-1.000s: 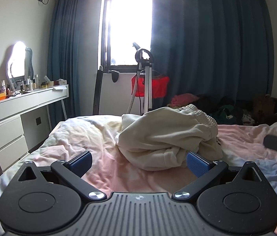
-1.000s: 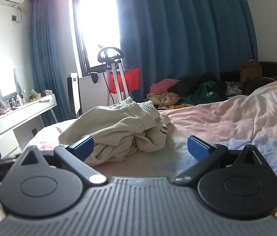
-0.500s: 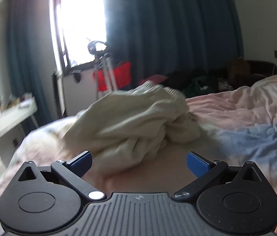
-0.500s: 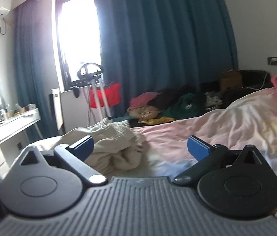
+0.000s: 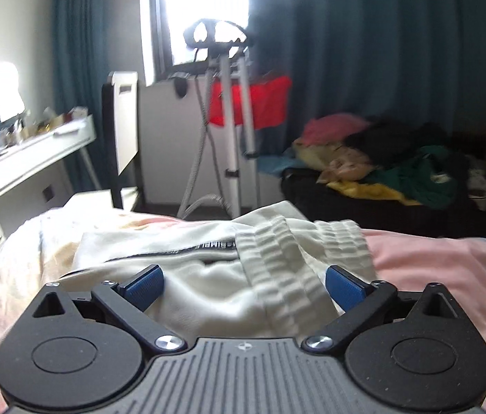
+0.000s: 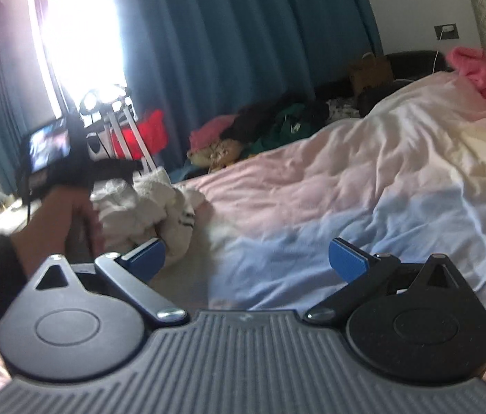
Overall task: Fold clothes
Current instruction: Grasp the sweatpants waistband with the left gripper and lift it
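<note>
Cream sweatpants (image 5: 229,269) lie crumpled on the pink bed (image 5: 450,262), their ribbed waistband facing me. My left gripper (image 5: 243,281) is open, its blue pads on either side of the waistband cloth, low over it. In the right wrist view the same cream sweatpants (image 6: 153,207) sit at the left, just beyond my right gripper's left pad. My right gripper (image 6: 246,258) is open over the blue and pink sheet with nothing between its pads. A hand (image 6: 60,220) holds the left gripper body (image 6: 80,169) above the pants.
A white dressing table (image 5: 25,158) stands at the left. A garment steamer stand (image 5: 229,103) with a red cloth is past the bed's end. A pile of clothes (image 5: 398,158) lies on a dark couch. A pink garment (image 6: 484,72) rests near the headboard.
The left gripper has moved forward and down until the sweatpants' waistband lies between its pads. The right gripper has swung right, so the pants now sit at its left edge.
</note>
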A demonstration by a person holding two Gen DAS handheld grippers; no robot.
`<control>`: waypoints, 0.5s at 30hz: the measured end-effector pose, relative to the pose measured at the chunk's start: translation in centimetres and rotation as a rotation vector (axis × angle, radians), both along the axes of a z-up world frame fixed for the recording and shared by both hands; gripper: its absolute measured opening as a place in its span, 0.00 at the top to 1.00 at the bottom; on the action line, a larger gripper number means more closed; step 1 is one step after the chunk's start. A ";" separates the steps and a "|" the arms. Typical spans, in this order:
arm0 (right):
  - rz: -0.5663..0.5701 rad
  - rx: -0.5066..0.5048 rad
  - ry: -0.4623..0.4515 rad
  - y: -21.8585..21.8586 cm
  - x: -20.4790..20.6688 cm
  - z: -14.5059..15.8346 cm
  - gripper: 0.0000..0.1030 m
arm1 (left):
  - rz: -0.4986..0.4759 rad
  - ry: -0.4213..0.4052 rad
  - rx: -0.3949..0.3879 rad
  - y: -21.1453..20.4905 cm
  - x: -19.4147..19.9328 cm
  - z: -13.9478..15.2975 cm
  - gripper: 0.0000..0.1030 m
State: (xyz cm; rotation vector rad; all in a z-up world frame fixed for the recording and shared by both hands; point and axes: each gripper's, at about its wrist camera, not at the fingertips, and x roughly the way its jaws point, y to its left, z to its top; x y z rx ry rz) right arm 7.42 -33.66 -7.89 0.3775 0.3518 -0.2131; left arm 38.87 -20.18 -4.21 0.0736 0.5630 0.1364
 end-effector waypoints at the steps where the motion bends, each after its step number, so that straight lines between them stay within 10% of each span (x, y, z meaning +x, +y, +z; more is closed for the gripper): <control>1: 0.001 -0.002 0.009 0.1 0.4 -0.5 0.00 | 0.011 0.017 0.006 -0.1 0.6 0.0 0.12; 3: 0.006 0.001 0.028 0.0 1.3 -1.2 0.00 | 0.018 0.030 0.023 -0.3 1.5 0.3 0.19; 8: -0.005 0.015 0.044 -0.1 2.3 -2.4 0.00 | -0.011 -0.027 0.010 -0.1 0.0 2.4 0.91; 15: -0.019 -0.012 -0.023 0.3 0.8 -1.6 0.00 | -0.148 -0.210 -0.008 3.5 -11.7 7.8 0.95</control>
